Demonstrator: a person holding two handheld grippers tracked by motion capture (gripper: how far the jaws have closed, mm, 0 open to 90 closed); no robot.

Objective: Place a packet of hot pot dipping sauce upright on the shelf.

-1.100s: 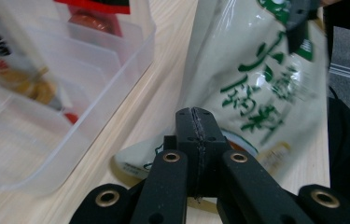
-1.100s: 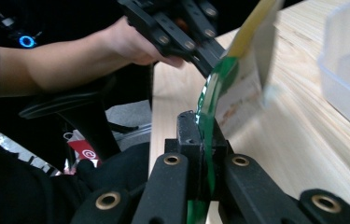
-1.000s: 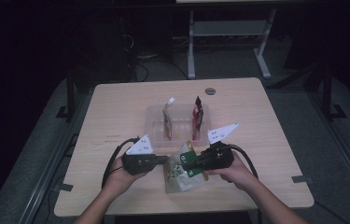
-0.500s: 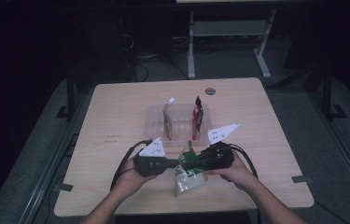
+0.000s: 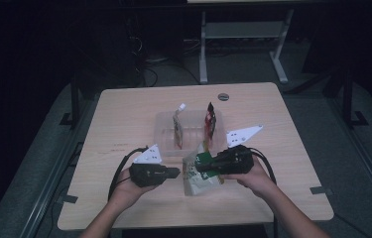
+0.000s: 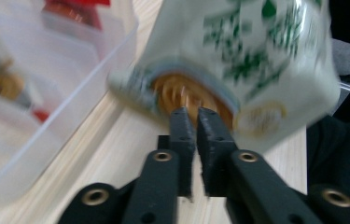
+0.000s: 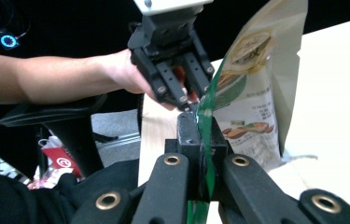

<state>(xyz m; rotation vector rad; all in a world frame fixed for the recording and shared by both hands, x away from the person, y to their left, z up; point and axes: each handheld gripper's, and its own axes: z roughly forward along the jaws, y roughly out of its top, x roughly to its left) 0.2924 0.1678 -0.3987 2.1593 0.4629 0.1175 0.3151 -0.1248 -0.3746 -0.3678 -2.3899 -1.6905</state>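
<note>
A white and green snack pouch [image 5: 196, 177] stands tilted on the table near the front edge. My right gripper [image 5: 202, 166] is shut on its green top edge, seen close in the right gripper view [image 7: 200, 133] with the pouch [image 7: 252, 93] hanging past the jaws. My left gripper [image 5: 177, 172] sits just left of the pouch, a little apart from it. Its jaws have just been opening; they show a narrow gap [image 6: 196, 116] with nothing between them, and the blurred pouch [image 6: 256, 60] is right in front. In the right gripper view, the left gripper [image 7: 187, 103] points at the pouch.
A clear plastic container [image 5: 166, 124] stands mid-table behind the grippers, with a pale pouch [image 5: 177, 126] and a red pouch [image 5: 210, 121] upright in it. Its wall [image 6: 70, 93] is at the left of the left gripper view. A metal stand [image 5: 243, 34] stands on the floor beyond the wooden table [image 5: 124, 114].
My left gripper came in against the pouch, then drew back a little to the left. The pouch now sits more upright in the right gripper.
</note>
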